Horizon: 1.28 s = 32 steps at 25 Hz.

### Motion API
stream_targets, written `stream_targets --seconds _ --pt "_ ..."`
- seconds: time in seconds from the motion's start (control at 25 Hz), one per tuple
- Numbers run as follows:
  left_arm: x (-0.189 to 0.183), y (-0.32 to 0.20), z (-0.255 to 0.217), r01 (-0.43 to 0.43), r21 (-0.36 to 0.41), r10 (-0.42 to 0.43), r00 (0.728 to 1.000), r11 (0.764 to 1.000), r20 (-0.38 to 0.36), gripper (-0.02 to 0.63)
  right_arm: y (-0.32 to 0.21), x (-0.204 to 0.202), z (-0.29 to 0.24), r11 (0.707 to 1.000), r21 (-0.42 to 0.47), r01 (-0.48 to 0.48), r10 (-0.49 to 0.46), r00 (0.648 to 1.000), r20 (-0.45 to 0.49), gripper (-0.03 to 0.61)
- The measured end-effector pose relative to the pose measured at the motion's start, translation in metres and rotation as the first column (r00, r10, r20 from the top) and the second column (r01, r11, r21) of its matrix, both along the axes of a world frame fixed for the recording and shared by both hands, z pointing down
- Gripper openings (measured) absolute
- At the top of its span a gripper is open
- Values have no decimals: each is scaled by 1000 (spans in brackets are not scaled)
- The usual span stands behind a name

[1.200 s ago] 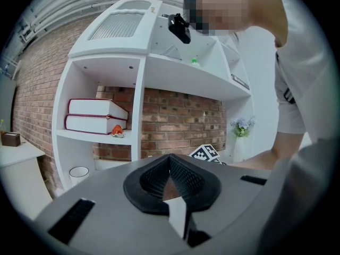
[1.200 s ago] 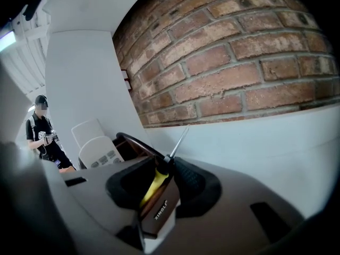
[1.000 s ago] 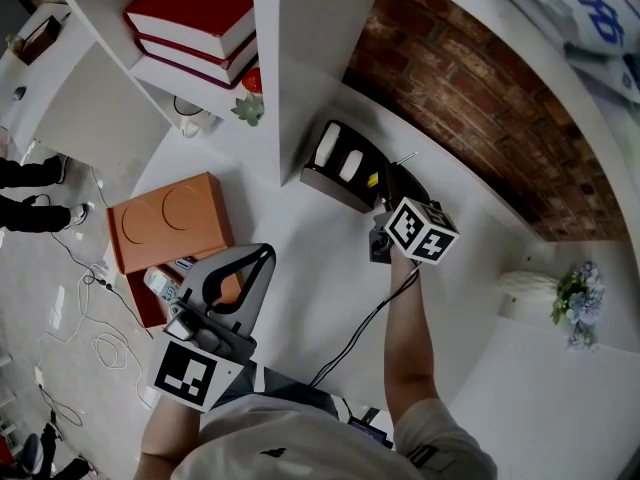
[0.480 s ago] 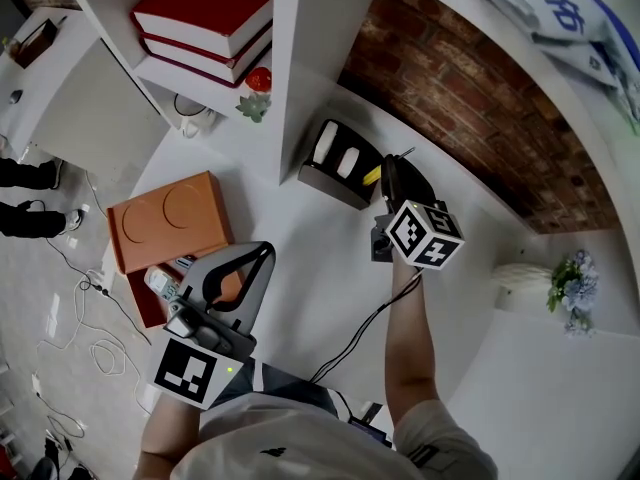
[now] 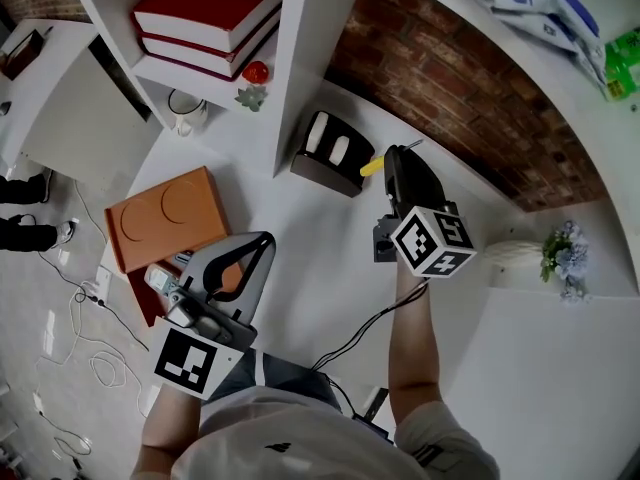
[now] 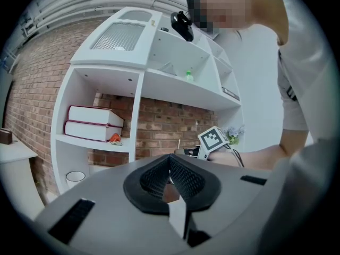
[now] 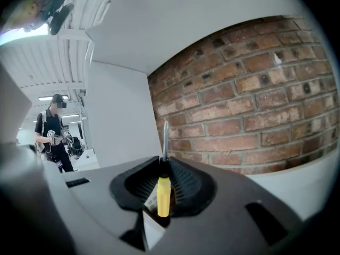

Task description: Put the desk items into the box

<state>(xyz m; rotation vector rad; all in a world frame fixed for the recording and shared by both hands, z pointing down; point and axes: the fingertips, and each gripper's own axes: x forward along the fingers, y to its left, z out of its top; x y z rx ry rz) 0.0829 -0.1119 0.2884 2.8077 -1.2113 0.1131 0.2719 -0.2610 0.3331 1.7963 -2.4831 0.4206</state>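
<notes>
The right tool (image 5: 393, 158) is clenching a screwdriver (image 7: 163, 194). Its jaws have just been closing, and they are now pressing on the point where the yellow handle meets the metal shaft. In the right gripper view the shaft is pointing up in front of the brick wall (image 7: 239, 105), with the handle hanging below the jaws. In the head view the screwdriver is lying across the jaws, just right of a dark holder (image 5: 325, 153) that is standing on the white table (image 5: 310, 288) at the far side. The screwdriver is well apart from the orange box (image 5: 130, 238), which is sitting at the left of the table. The left tool (image 5: 262, 240) is hovering over the near right part of that box, its jaws pressed together with nothing between them. Red books (image 5: 200, 13) are lying on the shelf at the far left.
</notes>
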Motion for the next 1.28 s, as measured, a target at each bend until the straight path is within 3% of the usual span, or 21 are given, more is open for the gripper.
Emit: stream_targets --seconds 0.68,0.96,1.28 --pt "-24 41 -19 -71 46 74 996 996 -49 12 100 -57 -58 996 82 39 -42 999 29 67" --pt "-58 53 -24 -25 61 28 998 998 -53 12 127 -107 -65 988 91 122 -127 991 43 67" --pt "-109 67 -25 88 70 -84 995 994 -52 12 145 -176 -61 961 84 263 -268 962 55 67"
